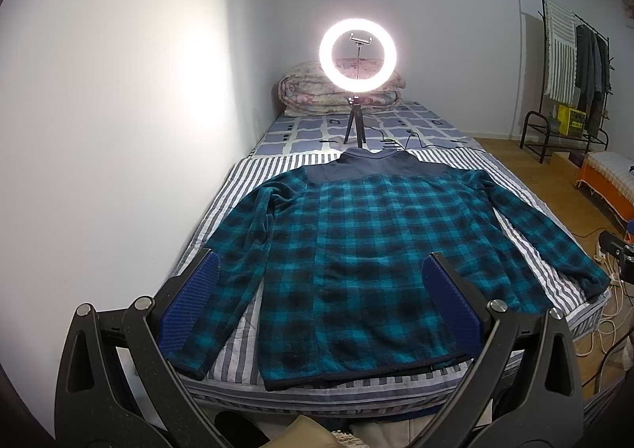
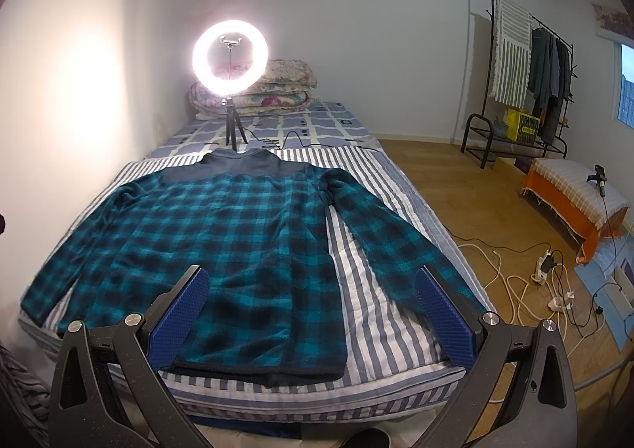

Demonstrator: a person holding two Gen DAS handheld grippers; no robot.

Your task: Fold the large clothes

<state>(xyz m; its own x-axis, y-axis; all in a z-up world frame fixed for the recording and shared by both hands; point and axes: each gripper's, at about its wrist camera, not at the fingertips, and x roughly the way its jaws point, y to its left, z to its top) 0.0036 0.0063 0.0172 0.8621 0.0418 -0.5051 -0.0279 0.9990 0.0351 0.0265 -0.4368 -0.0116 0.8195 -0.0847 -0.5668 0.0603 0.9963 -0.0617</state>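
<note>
A teal-and-black plaid fleece jacket (image 1: pixel 356 242) lies flat mid-frame on the striped bed (image 2: pixel 380 289), both the left gripper (image 1: pixel 321 305) and right gripper (image 2: pixel 313 313) spread empty above its hem; sleeves likely fold first.

At frame centre I see a lit ring light (image 1: pixel 357 53) on the striped bed (image 2: pixel 380 186), against white walls. At right, a clothes rack (image 2: pixel 527 63) stands on wooden floor (image 2: pixel 455 178).

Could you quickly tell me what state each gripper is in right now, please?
Left gripper: open, holding nothing, above the plaid jacket.
Right gripper: open, holding nothing, fingers spread wide.
</note>
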